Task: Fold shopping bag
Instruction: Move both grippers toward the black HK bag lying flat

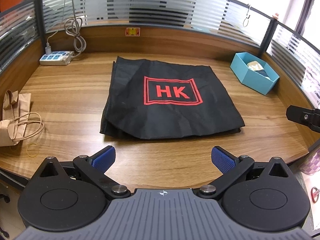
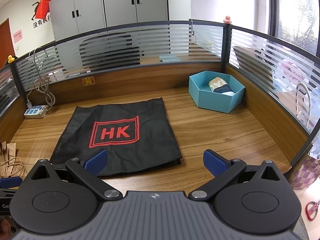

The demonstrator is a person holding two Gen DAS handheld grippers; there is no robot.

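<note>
A black shopping bag (image 1: 170, 98) with a red "HK" print lies flat in the middle of the wooden desk; it also shows in the right wrist view (image 2: 118, 138). My left gripper (image 1: 163, 159) is open and empty, just short of the bag's near edge. My right gripper (image 2: 155, 162) is open and empty above the bag's near right corner; its left pad (image 2: 96, 162) overlaps the bag in view. The right gripper's tip (image 1: 300, 116) shows at the right edge of the left wrist view.
A blue hexagonal box (image 1: 254, 73) with a rolled cloth stands at the back right. A power strip (image 1: 57, 58) with cable sits back left. A brown paper bag (image 1: 14, 118) and a rubber band (image 1: 33, 150) lie at the left. Glass partitions (image 1: 140, 8) enclose the desk.
</note>
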